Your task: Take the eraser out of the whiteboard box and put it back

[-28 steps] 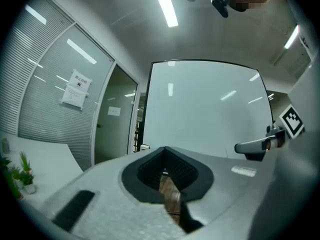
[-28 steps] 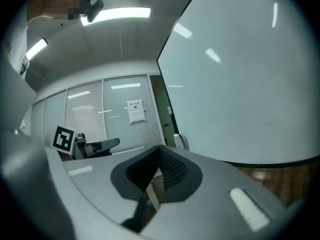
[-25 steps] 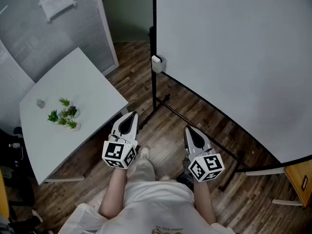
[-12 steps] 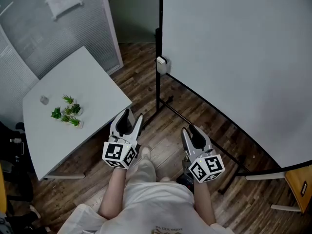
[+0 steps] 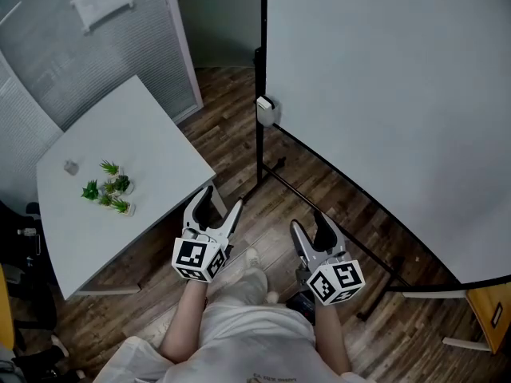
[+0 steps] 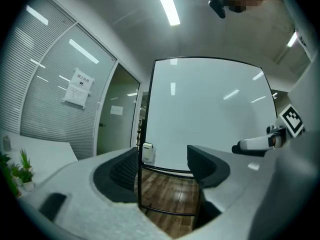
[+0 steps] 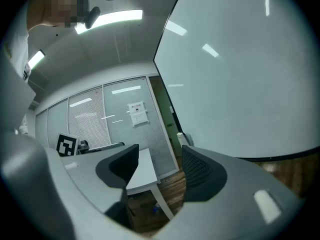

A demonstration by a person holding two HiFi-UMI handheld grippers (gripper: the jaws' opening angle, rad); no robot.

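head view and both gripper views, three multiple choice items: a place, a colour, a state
1. The whiteboard box sits: A on a shelf; B on the whiteboard's left edge; C on a chair.
2. The table is: A black; B red; C white.
3. The left tongs and right tongs are: A open, empty; B shut on an eraser; C shut on a plant.
B: the box hangs on the whiteboard's frame post. C: its top is plain white. A: both have just been opening, with nothing between them.
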